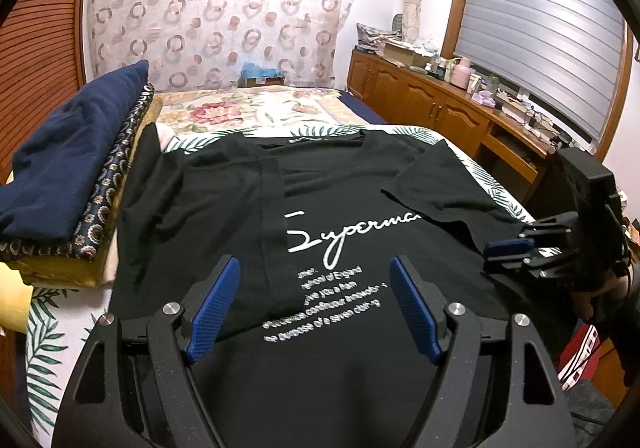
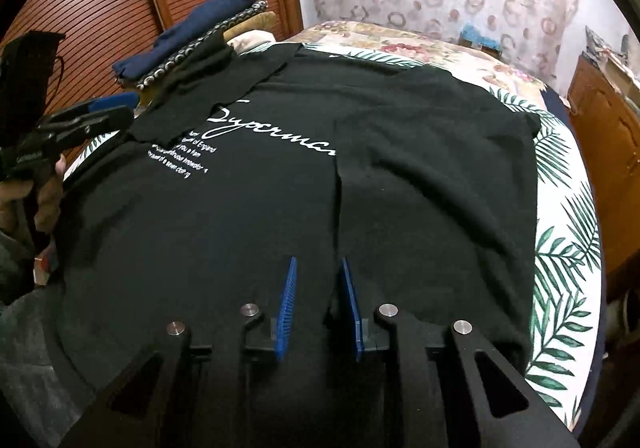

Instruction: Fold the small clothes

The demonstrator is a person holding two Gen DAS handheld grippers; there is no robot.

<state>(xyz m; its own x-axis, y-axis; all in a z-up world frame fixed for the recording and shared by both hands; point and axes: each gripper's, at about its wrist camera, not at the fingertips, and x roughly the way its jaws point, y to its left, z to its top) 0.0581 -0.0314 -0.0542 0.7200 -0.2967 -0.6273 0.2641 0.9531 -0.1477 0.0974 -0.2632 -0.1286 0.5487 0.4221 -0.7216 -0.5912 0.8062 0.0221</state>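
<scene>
The black T-shirt (image 1: pixel 344 208) carries white print on its chest. The big handwritten word reads "Superma", and its last letters are hidden under a folded sleeve in both views. Under it stand four or five small lines, partly covered by the other folded side. In the left wrist view I can read "of England", "give you a from", "continuous innovation" and "purpose of a seven clothing", but some letters are unsure. In the right wrist view the same lines are too small to read fully. No other text is readable.
</scene>
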